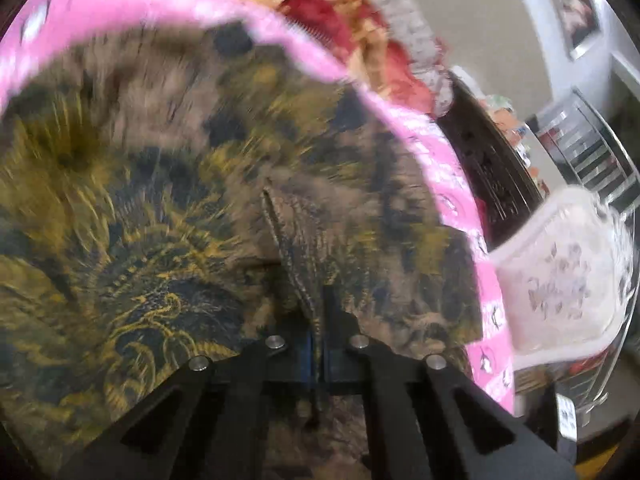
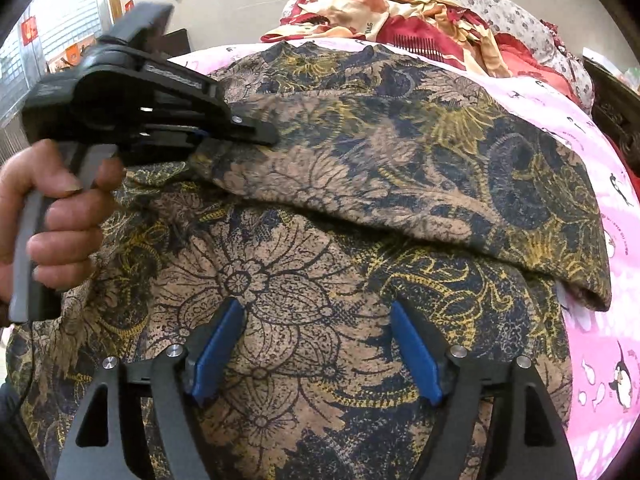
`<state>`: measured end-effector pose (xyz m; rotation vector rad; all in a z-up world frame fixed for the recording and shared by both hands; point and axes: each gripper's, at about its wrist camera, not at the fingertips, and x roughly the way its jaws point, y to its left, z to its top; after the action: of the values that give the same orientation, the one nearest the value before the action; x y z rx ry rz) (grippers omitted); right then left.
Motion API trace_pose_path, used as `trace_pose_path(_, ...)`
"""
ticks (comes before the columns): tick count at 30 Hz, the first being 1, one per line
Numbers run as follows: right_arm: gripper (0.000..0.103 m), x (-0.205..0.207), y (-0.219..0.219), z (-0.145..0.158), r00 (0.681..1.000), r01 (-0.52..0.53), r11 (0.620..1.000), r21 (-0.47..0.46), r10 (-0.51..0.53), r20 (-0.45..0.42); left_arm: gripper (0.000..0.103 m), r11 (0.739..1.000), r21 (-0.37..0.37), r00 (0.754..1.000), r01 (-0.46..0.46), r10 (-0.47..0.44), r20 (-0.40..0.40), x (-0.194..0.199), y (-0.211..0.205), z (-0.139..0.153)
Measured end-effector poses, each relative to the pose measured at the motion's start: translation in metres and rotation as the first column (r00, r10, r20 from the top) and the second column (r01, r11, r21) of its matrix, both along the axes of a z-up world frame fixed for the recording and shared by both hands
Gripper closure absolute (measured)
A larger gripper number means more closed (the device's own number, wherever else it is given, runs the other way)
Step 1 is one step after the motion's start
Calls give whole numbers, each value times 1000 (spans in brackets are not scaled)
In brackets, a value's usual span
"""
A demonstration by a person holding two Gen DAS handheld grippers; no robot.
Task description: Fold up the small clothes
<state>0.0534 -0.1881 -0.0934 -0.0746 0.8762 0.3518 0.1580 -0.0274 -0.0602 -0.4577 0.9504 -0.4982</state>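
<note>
The right gripper (image 2: pixel 316 344) hovered with jaws apart over the brown, navy and yellow floral-print garment (image 2: pixel 320 240). Farther on, the left gripper (image 2: pixel 240 136) had its jaws clamped on a garment fold. The garment lay on a pink penguin-print bedsheet (image 2: pixel 600 340).

Motion blurs our left-wrist view of the floral garment (image 1: pixel 168 184); near it, the pale patterned object (image 1: pixel 560 276) beyond the pink bedsheet (image 1: pixel 456 184) stays unidentifiable to us.
</note>
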Motion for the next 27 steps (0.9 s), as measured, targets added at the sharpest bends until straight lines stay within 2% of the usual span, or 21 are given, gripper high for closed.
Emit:
trace_pose_path(4, 22, 0, 0, -1, 1000, 0, 1000, -4, 0, 1, 100, 999, 29, 987, 40, -44, 152, -19, 4, 56)
trace_pose_path(5, 22, 0, 0, -1, 1000, -1, 1000, -4, 1, 1, 100, 998, 47, 981, 30, -38, 190, -22, 12, 70)
trace_pose_path(9, 22, -1, 0, -1, 1000, 0, 1000, -4, 1, 1, 100, 992, 107, 969, -59, 30, 247, -24, 60, 94)
trace_pose_path(13, 21, 0, 1, -1, 1000, -2, 1000, -4, 2, -1, 100, 980, 148, 976, -132, 102, 195, -18, 102, 76)
trace_pose_path(17, 20, 0, 1, -2, 1000, -4, 1000, -3, 4, -6, 99, 961, 224, 986, -163, 149, 78, -6, 115, 22)
trace_pose_path(20, 18, 1, 2, -2, 1000, -8, 1000, -7, 8, -11, 95, 947, 262, 983, -185, 184, 26, -3, 118, -5)
trace_pose_path(23, 14, 3, 4, -2, 999, -26, 1000, 3, 26, -29, 92, 941, 262, 976, -213, 216, 18, -11, 126, -8)
trace_pose_path(24, 11, 4, 4, -2, 999, -35, 999, 14, 36, -37, 89, 934, 273, 973, -229, 230, 28, -14, 128, -5)
trace_pose_path(26, 7, 3, 5, -1, 997, -56, 998, 26, 57, -44, 68, 903, 309, 954, -299, 285, 92, -23, 134, 9)
trace_pose_path(27, 6, 3, 5, -1, 997, -61, 998, 31, 63, -46, 64, 892, 309, 943, -332, 306, 129, -27, 137, 16)
